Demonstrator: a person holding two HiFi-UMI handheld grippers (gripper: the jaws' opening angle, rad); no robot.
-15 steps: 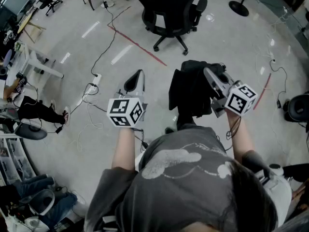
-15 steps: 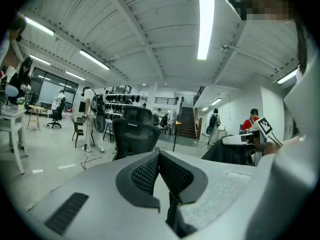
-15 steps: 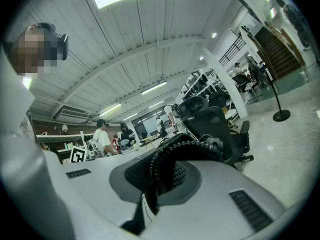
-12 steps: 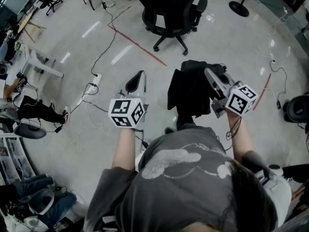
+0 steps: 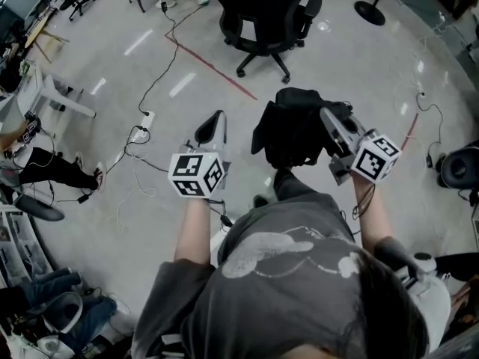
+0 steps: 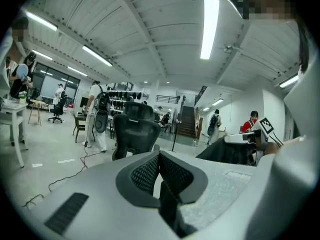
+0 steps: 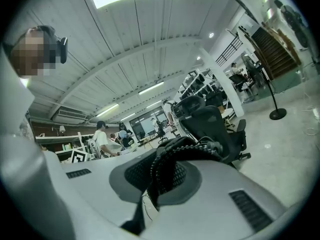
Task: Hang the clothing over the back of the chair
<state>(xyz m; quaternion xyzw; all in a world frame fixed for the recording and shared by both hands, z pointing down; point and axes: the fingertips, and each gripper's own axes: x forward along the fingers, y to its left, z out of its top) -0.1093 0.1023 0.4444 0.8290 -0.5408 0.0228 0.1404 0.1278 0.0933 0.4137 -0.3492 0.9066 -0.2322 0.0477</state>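
Right claw (image 5: 328,120) over glossy floor (image 5: 352,58)

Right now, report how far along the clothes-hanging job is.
Done: the black clothing is picked up, clamped in the right gripper and hanging clear of the floor. In hand: it is held out toward the office chair, which stands some way ahead. Left: reach the chair and drape the clothing over its back, which has nothing on it. The left gripper is shut and empty.

An open-plan office or lab: swivel chair (image 5: 262,10), white desk (image 6: 11,107), floor cables (image 5: 159,72), strip ceiling lights (image 6: 210,26).
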